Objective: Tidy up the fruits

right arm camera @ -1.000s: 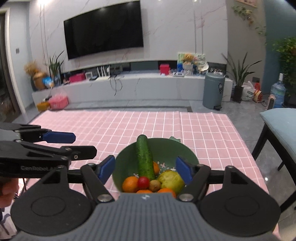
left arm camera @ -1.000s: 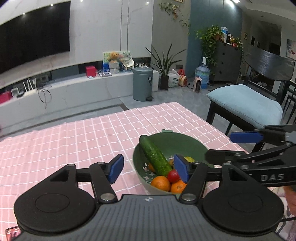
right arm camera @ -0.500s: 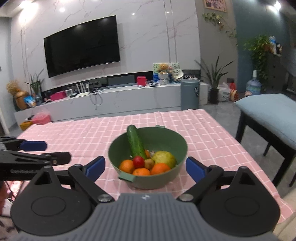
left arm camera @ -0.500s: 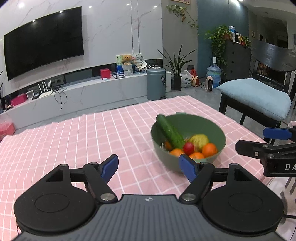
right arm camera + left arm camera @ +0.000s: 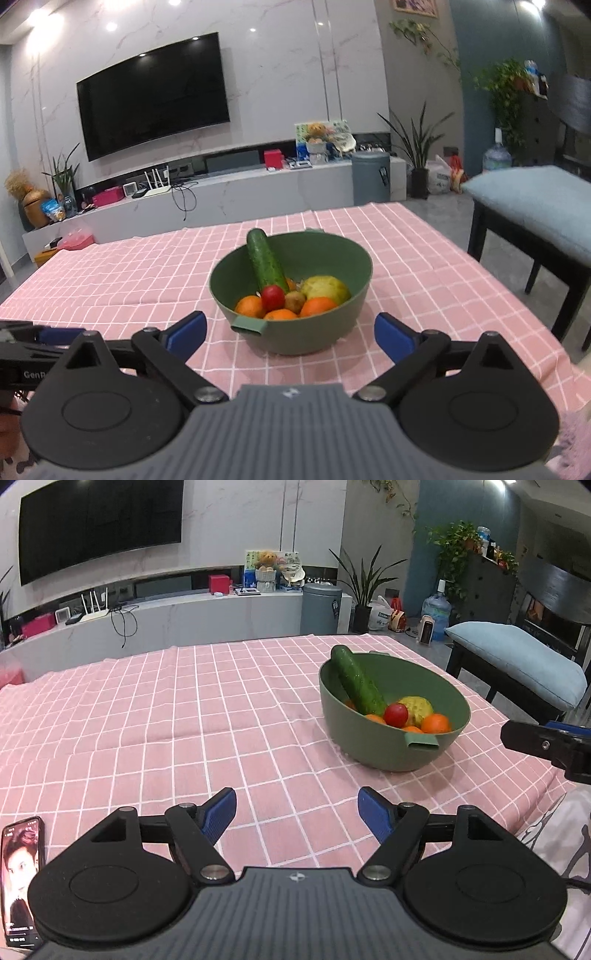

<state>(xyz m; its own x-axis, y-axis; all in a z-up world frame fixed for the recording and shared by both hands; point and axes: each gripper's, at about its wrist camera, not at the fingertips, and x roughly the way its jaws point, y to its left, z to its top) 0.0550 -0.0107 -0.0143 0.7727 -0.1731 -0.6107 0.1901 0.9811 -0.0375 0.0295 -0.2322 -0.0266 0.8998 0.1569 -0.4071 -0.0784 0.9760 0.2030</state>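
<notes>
1. i have pulled both tools back from the green bowl [image 5: 291,295]; a second ago they hung right over its rim, now there is bare pink cloth between each of them and the bowl.
2. my left hand-held gripper [image 5: 296,814] is spread wide and empty, near the bowl's left side.
3. my right hand-held gripper [image 5: 290,334] is likewise wide apart, holding nothing, just in front of the bowl.
4. the bowl sits on the table [image 5: 147,716] with the cucumber [image 5: 266,265] leaning on its far rim, and the oranges [image 5: 317,306], a red tomato [image 5: 273,297] and a yellow-green fruit [image 5: 325,288] inside.
5. i judge this retreat means the fruit is gathered and the sorting is about finished.
</notes>
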